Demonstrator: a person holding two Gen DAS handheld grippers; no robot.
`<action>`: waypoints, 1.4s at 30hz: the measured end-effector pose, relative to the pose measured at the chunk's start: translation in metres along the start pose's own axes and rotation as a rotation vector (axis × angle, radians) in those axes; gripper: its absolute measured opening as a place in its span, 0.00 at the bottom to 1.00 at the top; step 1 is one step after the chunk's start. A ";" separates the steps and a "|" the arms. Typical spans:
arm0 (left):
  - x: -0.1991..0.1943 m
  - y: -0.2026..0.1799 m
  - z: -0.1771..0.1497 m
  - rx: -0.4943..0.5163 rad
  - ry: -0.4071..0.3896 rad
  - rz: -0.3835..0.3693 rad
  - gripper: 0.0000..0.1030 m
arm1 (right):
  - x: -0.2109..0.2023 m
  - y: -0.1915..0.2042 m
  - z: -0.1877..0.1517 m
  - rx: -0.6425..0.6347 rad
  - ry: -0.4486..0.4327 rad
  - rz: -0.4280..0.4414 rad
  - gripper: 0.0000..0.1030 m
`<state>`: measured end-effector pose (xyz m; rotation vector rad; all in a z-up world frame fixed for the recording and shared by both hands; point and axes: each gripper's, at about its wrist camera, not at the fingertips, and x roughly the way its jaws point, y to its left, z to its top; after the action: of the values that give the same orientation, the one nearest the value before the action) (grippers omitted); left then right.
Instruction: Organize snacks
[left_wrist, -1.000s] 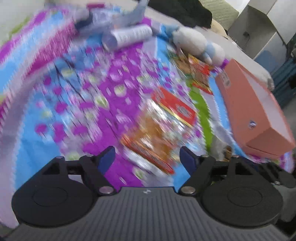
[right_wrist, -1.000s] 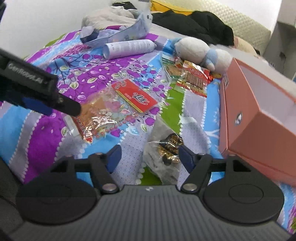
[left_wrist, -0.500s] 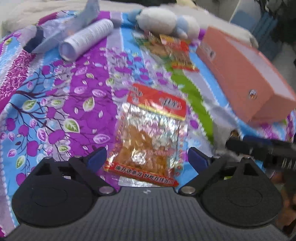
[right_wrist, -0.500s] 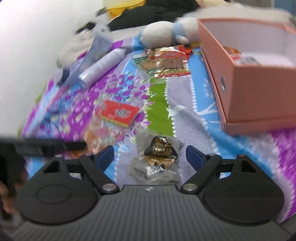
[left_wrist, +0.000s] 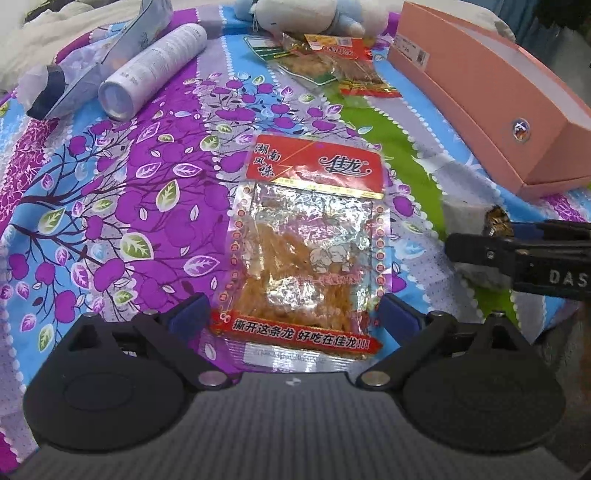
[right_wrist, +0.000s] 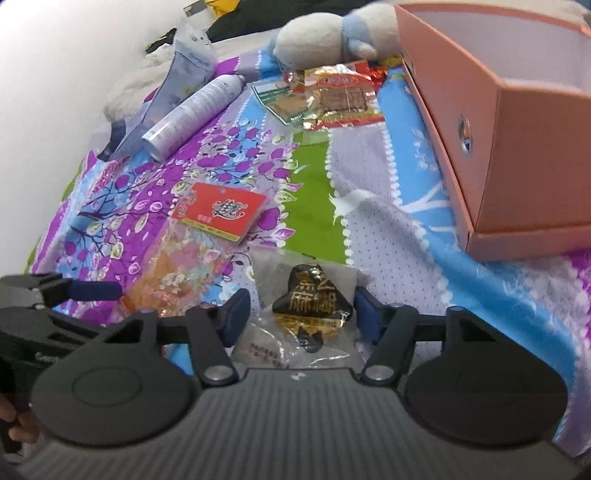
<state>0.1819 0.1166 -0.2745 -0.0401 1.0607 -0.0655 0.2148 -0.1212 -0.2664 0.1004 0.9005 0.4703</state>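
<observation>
My left tongs (left_wrist: 291, 317) spread wide, opening, astride near end of red-topped snack packet (left_wrist: 308, 240) lying flat on bed. Light, crinkly, slippery film; pinch sealed edge. My right tongs (right_wrist: 301, 314) closing around small sesame snack pouch (right_wrist: 308, 306), pads not pressing. Pink box (right_wrist: 517, 122) far right.

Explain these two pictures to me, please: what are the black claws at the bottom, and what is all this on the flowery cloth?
No robot here: a person carries a two-fingered gripper in each hand, each with a camera looking along its fingers. One picture is from the left gripper, the other from the right gripper. The left one's jaws are opening around a red-topped snack bag; nothing is gripped yet. The right one's jaws are closing on a small black-and-gold snack packet, pads not clearly pressing. Also on the bedspread: more snack packets, a white bottle, a plush toy and an open pink box, likely where snacks go.
</observation>
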 end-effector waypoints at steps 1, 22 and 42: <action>0.002 0.000 0.002 -0.002 0.004 0.002 0.97 | -0.002 -0.001 -0.001 -0.006 -0.003 0.001 0.56; 0.011 -0.018 0.019 -0.149 -0.059 0.063 0.68 | -0.014 -0.005 -0.011 -0.174 -0.051 -0.122 0.54; -0.065 -0.035 0.015 -0.316 -0.152 -0.046 0.58 | -0.078 0.016 0.012 -0.201 -0.146 -0.161 0.54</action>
<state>0.1618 0.0869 -0.2084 -0.3500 0.9100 0.0636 0.1771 -0.1396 -0.1973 -0.1195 0.7079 0.3954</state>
